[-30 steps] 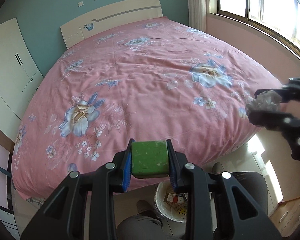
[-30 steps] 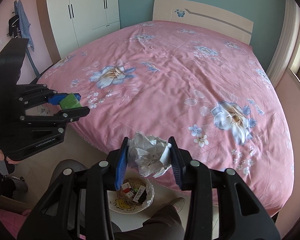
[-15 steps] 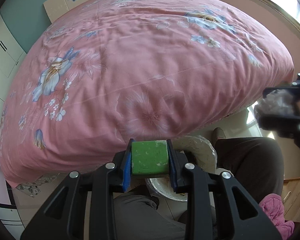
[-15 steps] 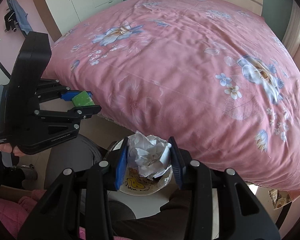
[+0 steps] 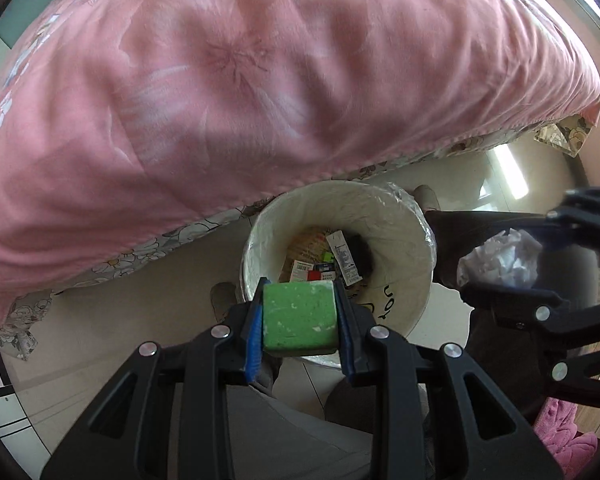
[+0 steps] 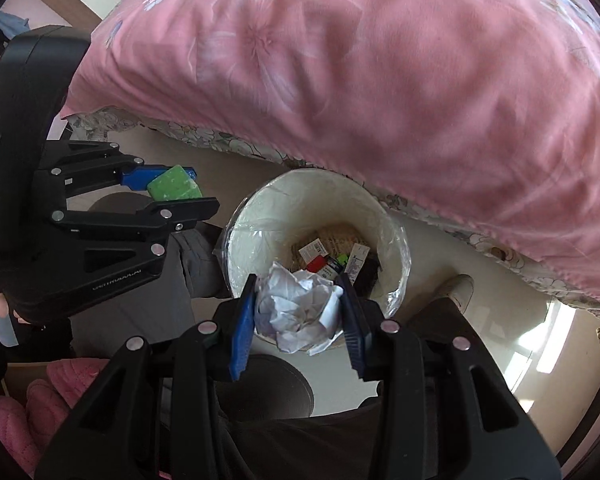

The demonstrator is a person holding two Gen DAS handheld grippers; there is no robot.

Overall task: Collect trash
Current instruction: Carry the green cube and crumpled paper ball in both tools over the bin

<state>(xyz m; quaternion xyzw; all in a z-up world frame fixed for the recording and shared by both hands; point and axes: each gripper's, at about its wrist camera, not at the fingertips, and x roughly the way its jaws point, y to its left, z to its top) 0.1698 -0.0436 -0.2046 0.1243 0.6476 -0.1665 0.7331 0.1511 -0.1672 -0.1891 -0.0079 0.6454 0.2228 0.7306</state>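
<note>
green sponge (image 5: 299,318) in left gripper (image 5: 299,320) above lined bin (image 5: 400,216)

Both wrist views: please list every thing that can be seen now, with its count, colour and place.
sponge: one, green, between the left gripper's fingers
paper ball: one, white, crumpled, between the right gripper's fingers
bin: one, white with a clear liner, on the floor beside the bed
packets: several, mixed colours, at the bin's bottom
bedspread: one, pink, floral, hanging over the bed's edge
floor: pale tiles
left gripper: black, blue pads, over the bin's near rim
right gripper: black, blue pads, over the bin
legs: grey trousers, below the grippers
</note>
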